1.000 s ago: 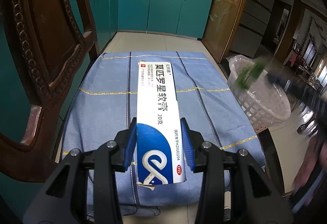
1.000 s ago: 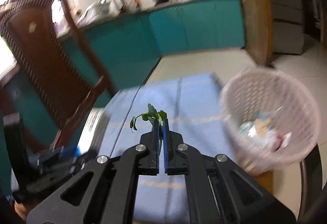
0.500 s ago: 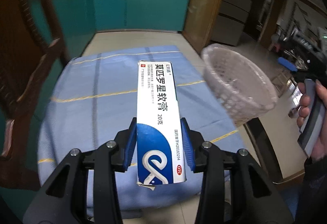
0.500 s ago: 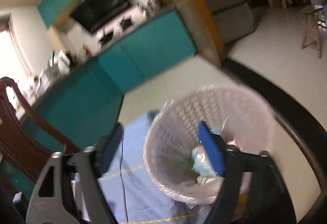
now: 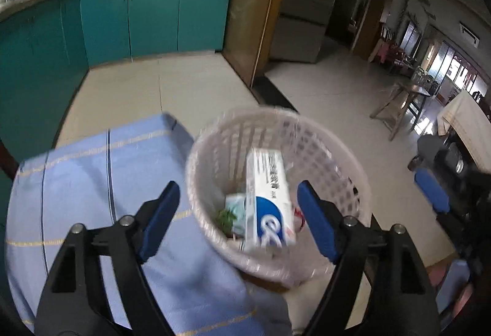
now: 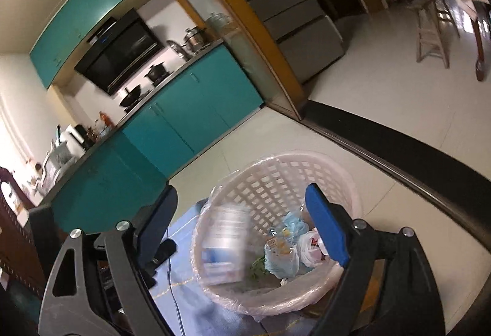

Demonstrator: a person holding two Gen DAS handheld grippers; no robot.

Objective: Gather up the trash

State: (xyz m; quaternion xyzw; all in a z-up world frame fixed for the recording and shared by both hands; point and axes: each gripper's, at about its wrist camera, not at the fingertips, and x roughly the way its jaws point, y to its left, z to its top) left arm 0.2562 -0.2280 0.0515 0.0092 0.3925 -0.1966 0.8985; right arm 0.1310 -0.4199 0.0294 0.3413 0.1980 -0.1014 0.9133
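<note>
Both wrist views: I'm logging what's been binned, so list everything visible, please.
White lattice plastic basket: one, clear liner, at the table's edge.
Blue-and-white ointment carton: one, inside the basket, blurred.
Green leafy sprig: one, basket bottom.
Crumpled wrappers: several, pale blue and white, basket bottom.
Blue striped tablecloth: one, on the table.
Teal kitchen cabinets: a row, far wall.
Left tongs: open, just opened, above the basket.
Right tongs: open, empty, above the basket.

Both views: fisheye, edges bowed, corners black. Left wrist: dim, motion-blurred; basket [image 5: 277,192] rim smeared. Right wrist: brighter, daylight glare at left edge; box [image 6: 225,244] in basket streaked, cabinets [image 6: 184,109] fairly sharp.
</note>
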